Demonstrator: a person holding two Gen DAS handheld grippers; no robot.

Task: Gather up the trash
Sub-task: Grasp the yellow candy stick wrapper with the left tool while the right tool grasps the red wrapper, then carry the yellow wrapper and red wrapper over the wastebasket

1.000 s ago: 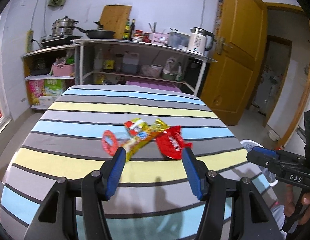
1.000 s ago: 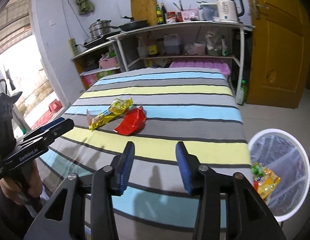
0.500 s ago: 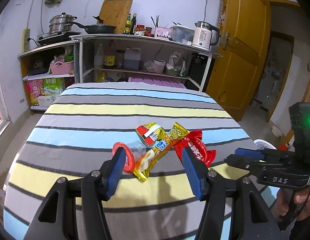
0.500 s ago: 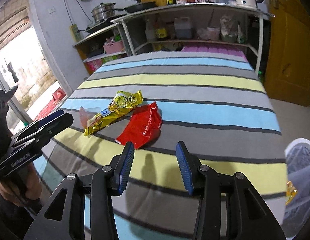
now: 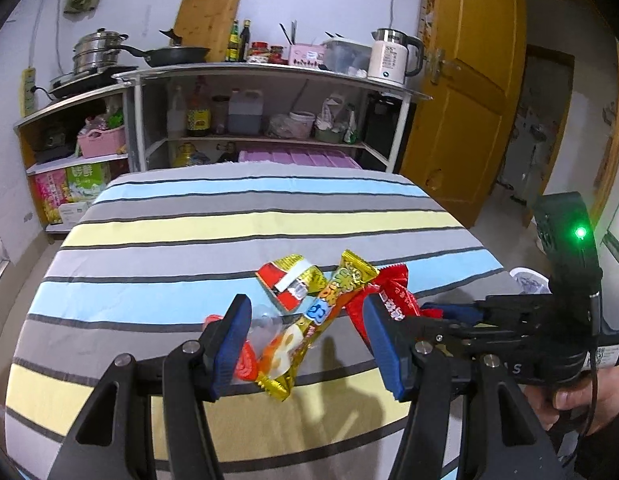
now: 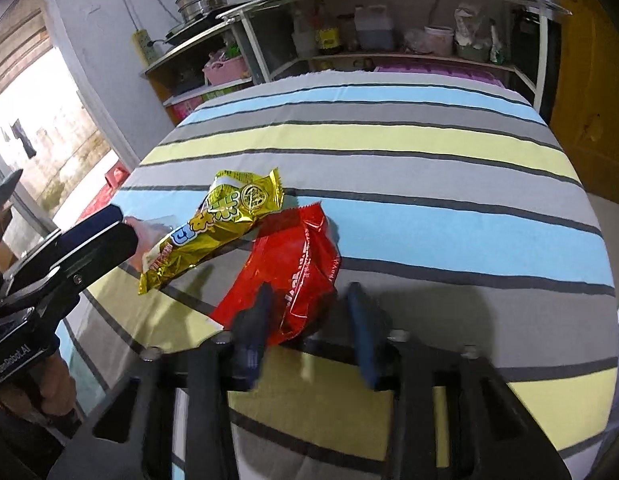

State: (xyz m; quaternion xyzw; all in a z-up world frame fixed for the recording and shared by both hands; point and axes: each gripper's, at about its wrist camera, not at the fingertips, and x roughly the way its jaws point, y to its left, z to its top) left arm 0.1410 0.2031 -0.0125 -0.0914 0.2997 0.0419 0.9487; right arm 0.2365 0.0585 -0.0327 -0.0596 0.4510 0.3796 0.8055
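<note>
Striped table (image 6: 389, 148): red wrapper (image 6: 293, 264) lies between closing right tongs (image 6: 309, 320), untouched by pads; gold wrapper (image 5: 309, 328) lies between spread, released left tongs (image 5: 307, 344).

Two black two-finger grippers with blue pads (image 5: 307, 346) (image 6: 311, 322), one crumpled red foil wrapper (image 6: 293, 268), one long gold foil snack wrapper (image 6: 217, 224), one red-and-gold torn packet (image 5: 291, 282), one striped tablecloth (image 6: 389, 140) were counted.

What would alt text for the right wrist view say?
The right tool is closing around a red wrapper on a striped cloth. A gold wrapper lies beside it, with the left tool reaching in from the left.
</note>
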